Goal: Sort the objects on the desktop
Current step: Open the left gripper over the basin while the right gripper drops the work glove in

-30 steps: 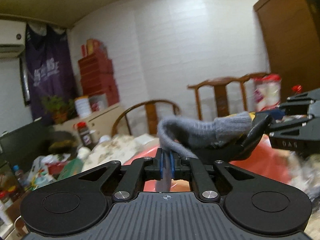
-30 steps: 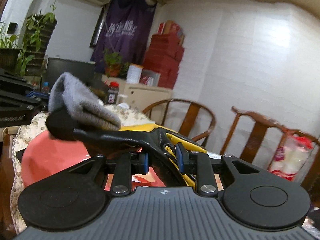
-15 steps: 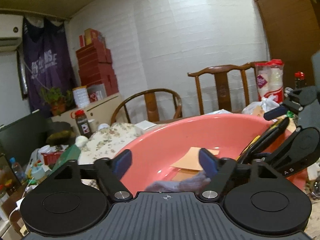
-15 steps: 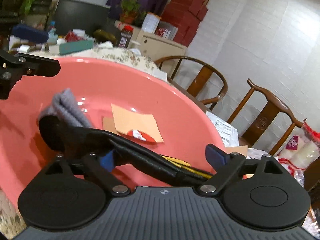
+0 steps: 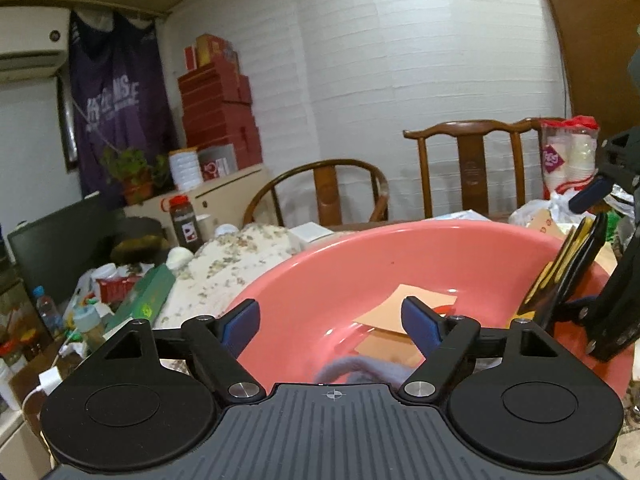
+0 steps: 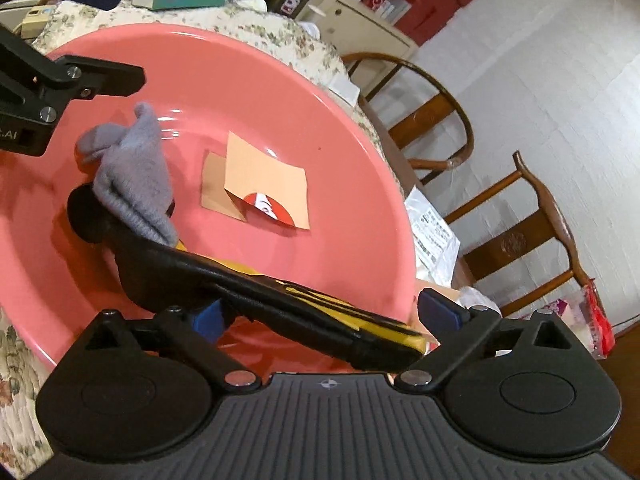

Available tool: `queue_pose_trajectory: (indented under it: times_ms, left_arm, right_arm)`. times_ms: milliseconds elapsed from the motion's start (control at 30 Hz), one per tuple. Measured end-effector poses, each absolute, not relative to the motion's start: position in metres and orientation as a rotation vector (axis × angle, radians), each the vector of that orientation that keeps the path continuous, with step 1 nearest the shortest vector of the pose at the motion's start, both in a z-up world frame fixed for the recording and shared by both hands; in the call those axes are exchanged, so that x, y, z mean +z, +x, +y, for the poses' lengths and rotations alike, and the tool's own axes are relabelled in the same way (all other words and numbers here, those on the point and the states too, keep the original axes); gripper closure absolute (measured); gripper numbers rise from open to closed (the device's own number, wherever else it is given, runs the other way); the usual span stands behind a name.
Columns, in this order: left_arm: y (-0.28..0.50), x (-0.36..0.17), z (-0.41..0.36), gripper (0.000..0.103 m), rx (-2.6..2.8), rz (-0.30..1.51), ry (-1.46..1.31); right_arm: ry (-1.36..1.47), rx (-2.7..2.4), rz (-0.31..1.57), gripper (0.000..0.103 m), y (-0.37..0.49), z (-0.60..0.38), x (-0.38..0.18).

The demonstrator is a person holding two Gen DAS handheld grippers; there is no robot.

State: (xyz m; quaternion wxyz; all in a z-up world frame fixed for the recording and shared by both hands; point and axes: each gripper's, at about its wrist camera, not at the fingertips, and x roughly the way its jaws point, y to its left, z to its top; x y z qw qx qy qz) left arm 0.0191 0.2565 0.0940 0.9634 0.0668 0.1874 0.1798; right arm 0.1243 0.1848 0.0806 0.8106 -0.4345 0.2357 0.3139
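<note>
Grey knit glove [image 6: 132, 176] lies in pink basin [image 6: 352, 128], draped over black-yellow tool [image 6: 280, 300]. Soft, light, floppy; pinch bunched cuff end. Left gripper [image 5: 332, 320] and right gripper [image 6: 328, 312] jaws just been opening, wide apart, tool lying loose between right's.

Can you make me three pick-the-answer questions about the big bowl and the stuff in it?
1. Where is the grey sock?
A. on a chair
B. inside the pink basin
C. on the floor

2. What colours is the tool lying across the basin's rim?
A. black and yellow
B. green and white
C. all red

3. How are the right gripper's jaws?
A. squeezed on the sock
B. shut on nothing
C. wide open

Answers:
1 B, the sock lies on the basin's pink inside.
2 A, black handles with yellow showing.
3 C, the blue pads stand far apart, having just been opening.
</note>
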Motion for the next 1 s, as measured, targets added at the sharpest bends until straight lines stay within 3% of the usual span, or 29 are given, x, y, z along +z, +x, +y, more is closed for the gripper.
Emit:
queue_pose_trajectory:
  times_ms: [600,1000]
  left_arm:
    - [0.034,0.087,0.254,0.012,0.381,0.396,0.14]
    - [0.02,0.085,0.219,0.006,0.351,0.377,0.135]
  right_arm:
    - [-0.764,0.547,0.373,0.001,0.166,0.223,0.114]
    - [-0.249,0.545,0.436,0.001,0.141,0.094,0.111]
